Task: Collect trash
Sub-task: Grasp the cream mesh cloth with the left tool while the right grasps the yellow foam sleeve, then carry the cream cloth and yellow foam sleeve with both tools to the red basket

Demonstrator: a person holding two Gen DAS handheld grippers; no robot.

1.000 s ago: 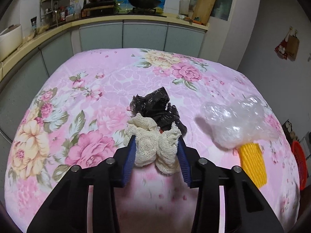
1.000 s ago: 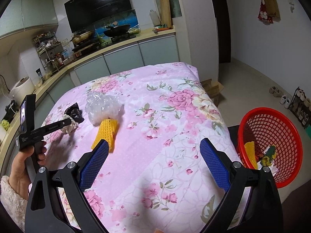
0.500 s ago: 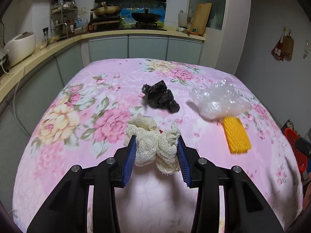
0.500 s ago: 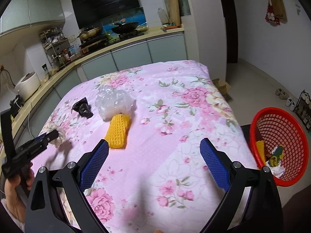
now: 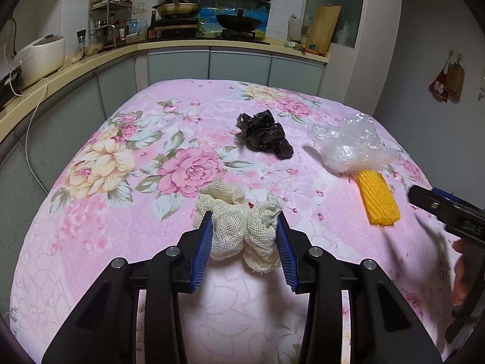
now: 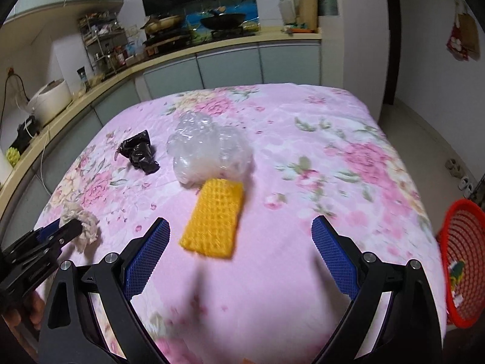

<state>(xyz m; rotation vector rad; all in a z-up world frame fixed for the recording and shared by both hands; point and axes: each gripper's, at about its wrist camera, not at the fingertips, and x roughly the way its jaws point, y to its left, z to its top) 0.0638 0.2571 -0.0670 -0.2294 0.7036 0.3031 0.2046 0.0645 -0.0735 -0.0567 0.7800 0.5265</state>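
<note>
Right tool (image 6: 239,254) spread, yellow foam net (image 6: 213,223) just ahead, long axis pointing away; left tool (image 5: 244,242) pinched gauze wad (image 5: 239,227).

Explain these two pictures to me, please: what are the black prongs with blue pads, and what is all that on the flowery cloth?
There is no robot here: a person holds a pinching tool in each hand, and a small camera on each tool looks out along its two fingers. One picture comes from the left tool, the other from the right. The left gripper is clamped on a bundle of cream mesh cloth. The right gripper is open and empty, pointing toward a yellow foam net. Also on the floral tablecloth lie a crumpled black bag and a clear plastic wrap. A red basket beside the table already has some scraps in it.
</note>
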